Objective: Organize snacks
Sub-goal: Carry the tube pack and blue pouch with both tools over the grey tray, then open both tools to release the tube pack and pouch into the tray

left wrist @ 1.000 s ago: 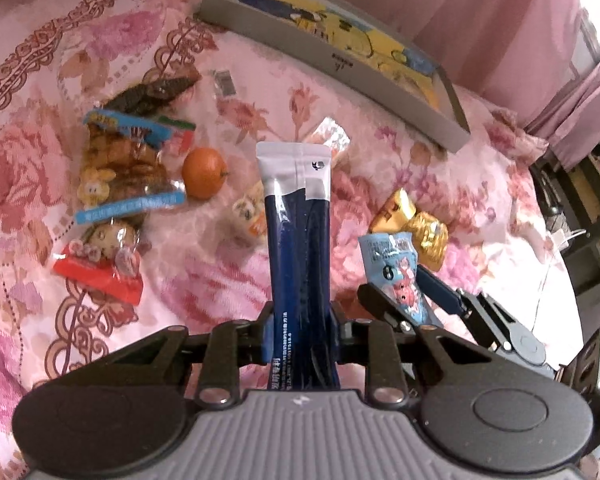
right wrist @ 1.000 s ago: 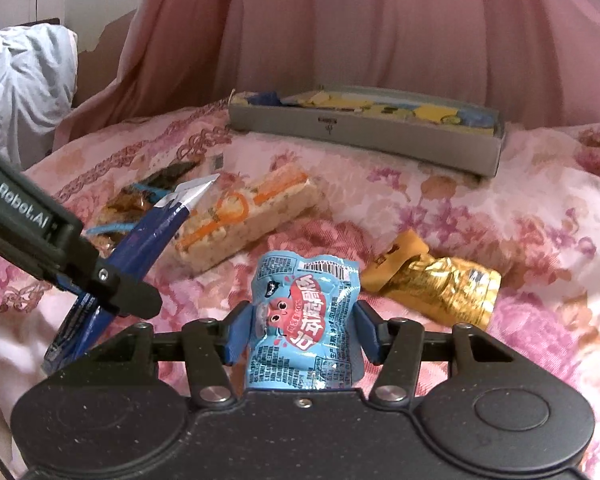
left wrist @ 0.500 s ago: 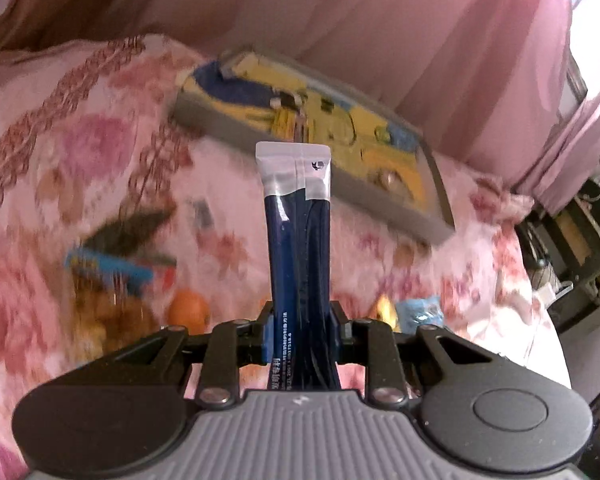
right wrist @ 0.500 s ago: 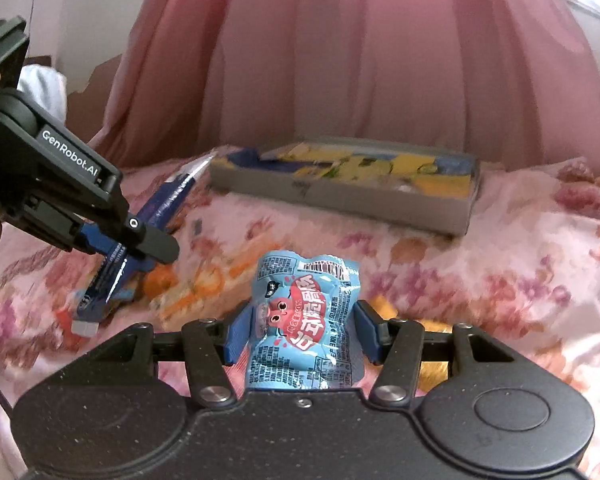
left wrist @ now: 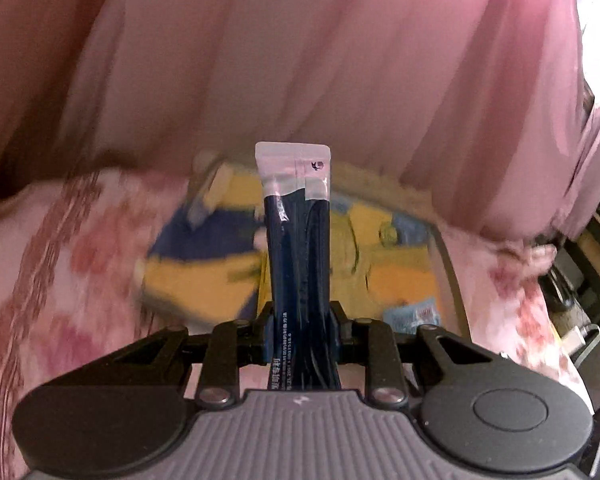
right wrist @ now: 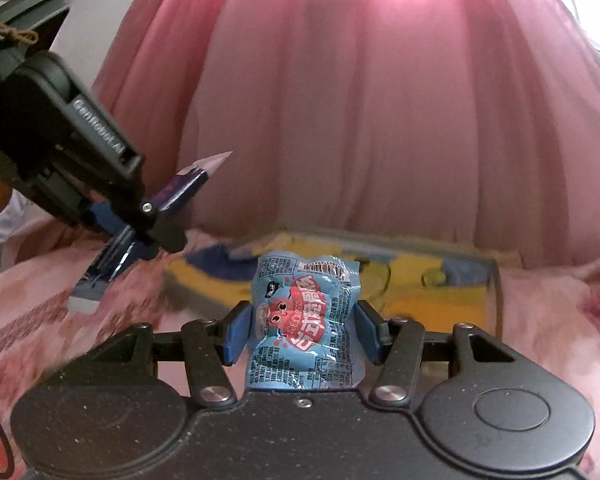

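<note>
My left gripper (left wrist: 300,326) is shut on a long dark blue stick packet (left wrist: 298,236) with a white sealed top, held upright. Behind the packet lies a grey tray (left wrist: 446,256) with a yellow and blue lining, blurred by motion. In the right wrist view my right gripper (right wrist: 302,330) is shut on a light blue snack bag (right wrist: 306,320) with red print. The same tray (right wrist: 494,292) sits just beyond the bag. At the left of that view the left gripper (right wrist: 140,220) hangs above the bedspread with the blue stick packet (right wrist: 188,182) in it, close to the tray's left end.
A pink floral bedspread (left wrist: 60,264) covers the surface under both grippers. Pink curtains (right wrist: 360,120) hang right behind the tray. Dark furniture (left wrist: 592,264) stands off the bed's right edge. A bit of the light blue bag (left wrist: 414,314) shows low in the left wrist view.
Both grippers rose and moved forward to the tray, each keeping its packet. The loose snacks on the bedspread dropped out of view and the tray now fills the middle.
</note>
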A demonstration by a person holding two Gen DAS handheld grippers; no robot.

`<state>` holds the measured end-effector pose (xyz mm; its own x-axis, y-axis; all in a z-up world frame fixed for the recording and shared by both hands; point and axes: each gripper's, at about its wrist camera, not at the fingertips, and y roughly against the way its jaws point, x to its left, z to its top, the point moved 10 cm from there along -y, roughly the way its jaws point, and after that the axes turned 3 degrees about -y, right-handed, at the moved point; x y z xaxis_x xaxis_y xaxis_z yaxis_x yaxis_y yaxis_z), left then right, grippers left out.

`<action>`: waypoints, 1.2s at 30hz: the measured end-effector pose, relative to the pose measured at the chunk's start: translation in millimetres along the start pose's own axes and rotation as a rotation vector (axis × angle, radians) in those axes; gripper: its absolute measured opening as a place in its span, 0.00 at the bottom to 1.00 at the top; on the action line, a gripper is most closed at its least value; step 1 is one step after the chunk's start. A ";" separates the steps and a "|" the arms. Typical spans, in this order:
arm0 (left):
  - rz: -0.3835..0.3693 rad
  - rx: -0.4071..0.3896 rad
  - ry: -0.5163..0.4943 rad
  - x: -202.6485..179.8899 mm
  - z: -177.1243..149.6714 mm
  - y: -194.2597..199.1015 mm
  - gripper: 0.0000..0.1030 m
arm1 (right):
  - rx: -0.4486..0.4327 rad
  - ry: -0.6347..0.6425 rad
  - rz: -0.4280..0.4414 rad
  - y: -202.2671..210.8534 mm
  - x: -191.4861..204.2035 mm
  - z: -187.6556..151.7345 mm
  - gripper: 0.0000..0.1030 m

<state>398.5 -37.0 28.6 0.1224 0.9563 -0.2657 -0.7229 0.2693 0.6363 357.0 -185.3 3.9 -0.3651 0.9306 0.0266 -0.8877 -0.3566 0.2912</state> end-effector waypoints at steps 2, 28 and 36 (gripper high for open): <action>0.003 -0.034 -0.007 1.6 10.8 -15.7 0.28 | -0.009 0.001 -0.002 -14.6 -6.9 7.6 0.56; -0.099 -0.024 0.066 -0.1 -4.5 -138.1 0.28 | 0.103 0.018 -0.071 -87.2 -53.6 -6.5 0.57; -0.091 -0.035 0.049 -1.9 -5.7 -139.0 0.29 | 0.101 0.009 -0.075 -90.8 -55.4 -7.9 0.58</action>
<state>494.8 -76.9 -63.4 0.1560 0.9209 -0.3572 -0.7334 0.3502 0.5826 455.6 -205.1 -31.5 -0.3012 0.9535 -0.0072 -0.8801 -0.2750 0.3870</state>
